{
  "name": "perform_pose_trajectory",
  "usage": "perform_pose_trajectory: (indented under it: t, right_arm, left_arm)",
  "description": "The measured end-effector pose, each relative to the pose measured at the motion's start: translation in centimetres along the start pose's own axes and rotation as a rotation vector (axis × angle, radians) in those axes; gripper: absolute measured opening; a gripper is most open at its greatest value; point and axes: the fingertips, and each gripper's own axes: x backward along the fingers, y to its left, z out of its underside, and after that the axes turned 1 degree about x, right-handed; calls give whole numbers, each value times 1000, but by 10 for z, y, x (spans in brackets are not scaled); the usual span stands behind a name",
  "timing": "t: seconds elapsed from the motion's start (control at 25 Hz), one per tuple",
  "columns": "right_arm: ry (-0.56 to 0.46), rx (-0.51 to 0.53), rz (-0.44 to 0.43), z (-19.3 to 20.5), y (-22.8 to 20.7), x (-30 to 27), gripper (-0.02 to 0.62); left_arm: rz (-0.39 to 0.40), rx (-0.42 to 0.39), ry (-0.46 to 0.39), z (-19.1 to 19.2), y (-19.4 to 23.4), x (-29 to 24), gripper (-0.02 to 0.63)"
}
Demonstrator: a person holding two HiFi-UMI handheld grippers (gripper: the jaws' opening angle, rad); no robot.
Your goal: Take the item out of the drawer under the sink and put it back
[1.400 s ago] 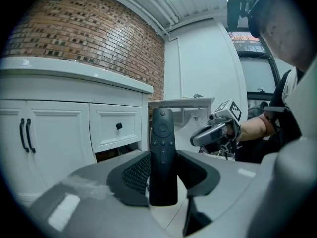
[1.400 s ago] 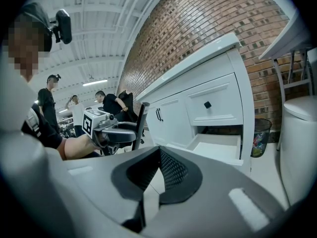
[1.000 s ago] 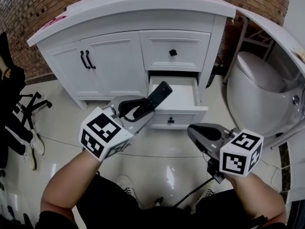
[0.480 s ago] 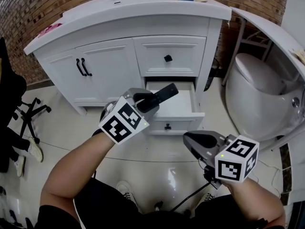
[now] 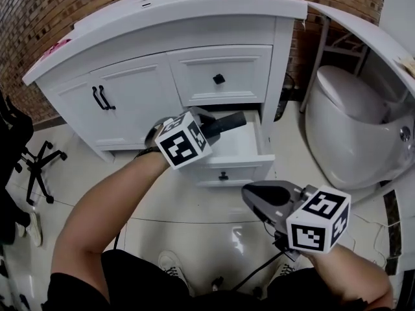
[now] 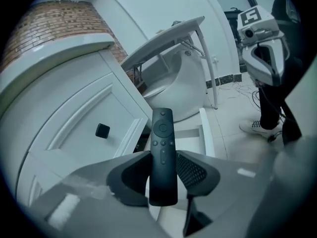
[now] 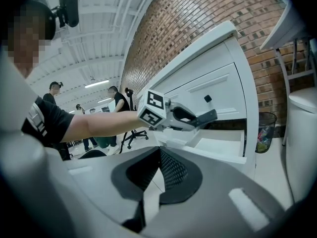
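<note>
Over the open white drawer (image 5: 233,172) mid-frame, the left gripper (image 5: 209,128) pinches a slim black plastic remote (image 5: 228,121), its long axis pointing right.

1. We see the remote (image 6: 162,148) as smooth, matt black plastic.
2. The left gripper (image 6: 163,155) has a matt grey plastic shell, and its pads (image 6: 192,170) are black and finely ribbed.
3. The vanity cabinet (image 5: 130,96) is smooth white with a soft sheen, and its knob (image 5: 219,79) is matt black.
4. The far brick wall (image 5: 39,18) looks rough and matt.
5. The near floor (image 5: 194,219) is glossy tile.
6. The toilet (image 5: 350,128) on the right is glossy white.
</note>
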Motion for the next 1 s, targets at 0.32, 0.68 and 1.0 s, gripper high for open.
perform_pose_trajectory:
  t: [0.32, 0.68, 1.0]
  right_arm:
    - [2, -20, -4, 2, -9, 0, 3]
    - [4, -45, 51, 5, -36, 6, 3]
    - [32, -60, 44, 14, -41, 7, 3]
  left_arm:
    - [65, -68, 95, 20, 6, -59, 166]
    - [178, -99, 202, 45, -1, -121, 166]
    - [271, -102, 277, 63, -12, -156, 166]
